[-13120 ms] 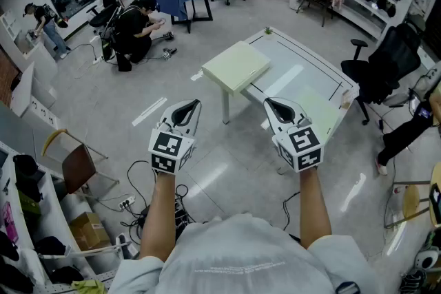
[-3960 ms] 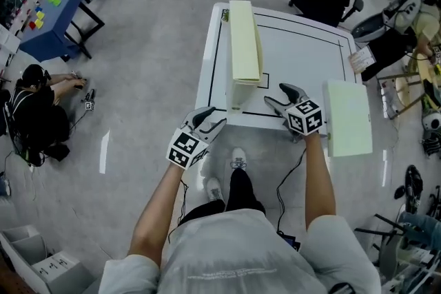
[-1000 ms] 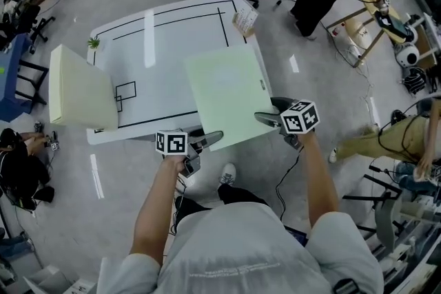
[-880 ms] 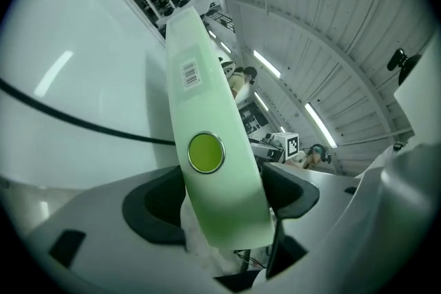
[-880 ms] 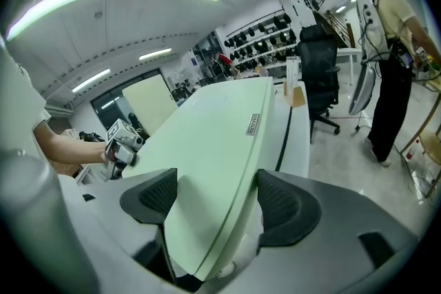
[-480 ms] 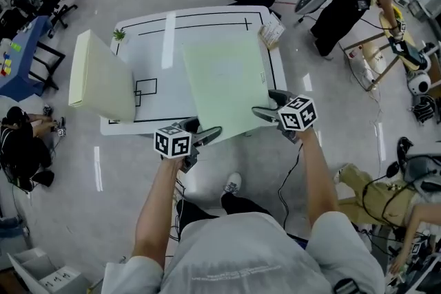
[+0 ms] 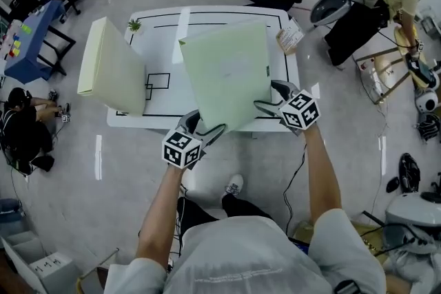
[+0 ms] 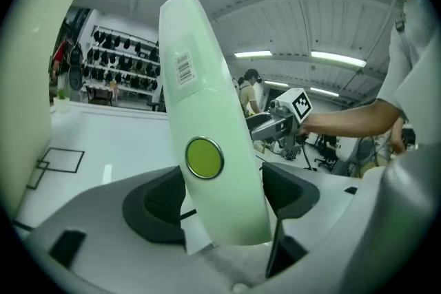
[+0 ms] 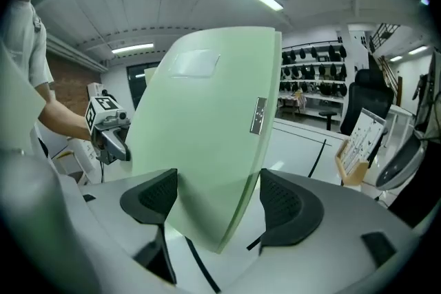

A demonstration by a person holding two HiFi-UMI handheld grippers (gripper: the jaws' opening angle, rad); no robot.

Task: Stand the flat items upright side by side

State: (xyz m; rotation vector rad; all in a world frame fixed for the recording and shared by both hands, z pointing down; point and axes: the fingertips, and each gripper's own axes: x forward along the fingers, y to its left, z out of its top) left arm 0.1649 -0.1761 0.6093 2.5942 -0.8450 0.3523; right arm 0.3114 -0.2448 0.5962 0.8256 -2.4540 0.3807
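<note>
Two pale green panels are in view. One panel [image 7: 227,72] is held in the air over the counter's [image 7: 162,34] near edge, tilted, with a round green button and a barcode label on its faces. The left hand-held gripper [image 7: 204,129] clamps its near left corner and the right hand-held gripper [image 7: 267,97] clamps its right edge. The other panel [image 7: 110,67] stands on edge at the counter's left side, well apart from the first. One small plant [image 7: 134,25] sits at the far left corner.

No legible text; barcode label [image 8: 182,69] on green panel [image 8: 213,196] unreadable.
</note>
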